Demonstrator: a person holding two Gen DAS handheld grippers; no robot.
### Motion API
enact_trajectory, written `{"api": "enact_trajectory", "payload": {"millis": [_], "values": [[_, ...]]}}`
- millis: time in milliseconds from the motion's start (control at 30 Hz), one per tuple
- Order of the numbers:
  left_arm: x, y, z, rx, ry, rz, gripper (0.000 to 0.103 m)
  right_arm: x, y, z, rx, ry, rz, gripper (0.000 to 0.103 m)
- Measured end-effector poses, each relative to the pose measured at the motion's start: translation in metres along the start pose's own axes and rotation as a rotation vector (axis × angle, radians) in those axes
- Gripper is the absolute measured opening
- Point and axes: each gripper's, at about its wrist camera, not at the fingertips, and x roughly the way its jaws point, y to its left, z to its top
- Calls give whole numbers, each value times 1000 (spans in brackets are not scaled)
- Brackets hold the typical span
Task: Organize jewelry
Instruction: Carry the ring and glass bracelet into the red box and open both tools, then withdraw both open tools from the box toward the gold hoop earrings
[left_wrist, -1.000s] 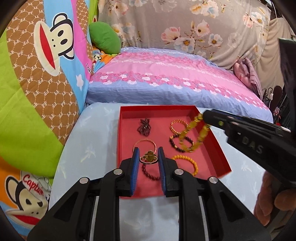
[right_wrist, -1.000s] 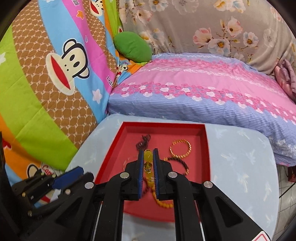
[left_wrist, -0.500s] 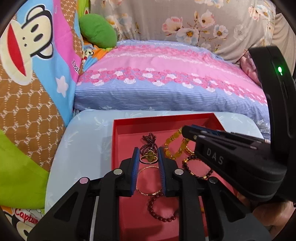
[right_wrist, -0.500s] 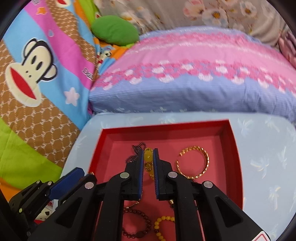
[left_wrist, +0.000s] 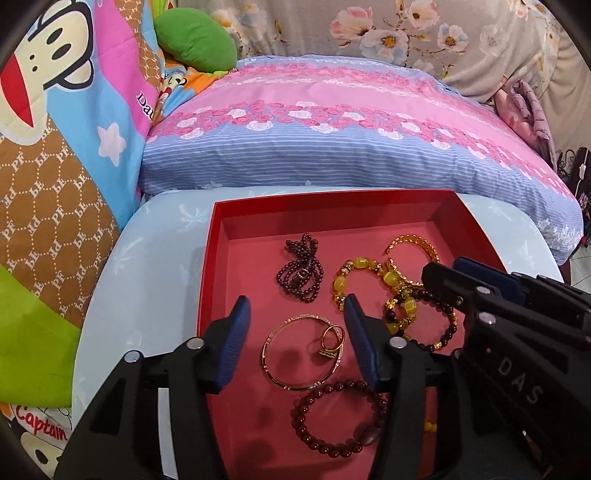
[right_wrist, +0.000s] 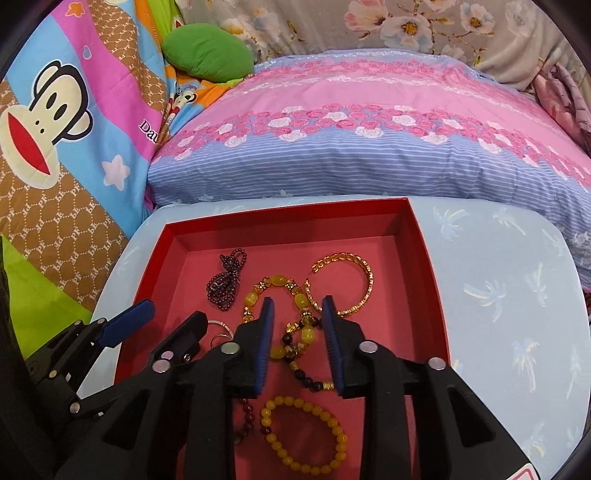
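A red tray (left_wrist: 210, 258) (right_wrist: 424, 258) on a pale blue table holds jewelry. My left gripper (left_wrist: 295, 308) is open above a thin gold bangle (left_wrist: 273, 360) with a gold ring (left_wrist: 330, 341) lying on it. My right gripper (right_wrist: 297, 308) is open over a yellow-stone gold bracelet (right_wrist: 275, 282) (left_wrist: 356, 266). Also in the tray: a dark bead necklace (left_wrist: 301, 271) (right_wrist: 225, 280), a gold cuff (right_wrist: 354, 284) (left_wrist: 413, 242), a dark red bead bracelet (left_wrist: 332, 421), a black bead bracelet (left_wrist: 445, 325) and a yellow bead bracelet (right_wrist: 306, 439).
The pale blue table (right_wrist: 509, 295) stands against a pink and blue striped pillow (left_wrist: 351, 125). A colourful monkey-print blanket (left_wrist: 55, 129) lies at the left with a green cushion (left_wrist: 195, 38). Floral fabric (right_wrist: 406, 26) hangs behind.
Both grippers have opened. The left let the gold ring drop onto the thin bangle; the right let the yellow-stone bracelet down in the tray.
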Motion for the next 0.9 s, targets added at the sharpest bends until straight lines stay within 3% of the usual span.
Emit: {"api": "enact_trajectory", "payload": {"millis": [900], "values": [[-83, -24, -49, 17, -61, 7, 56, -100, -5, -63, -9, -86, 15, 35]]}}
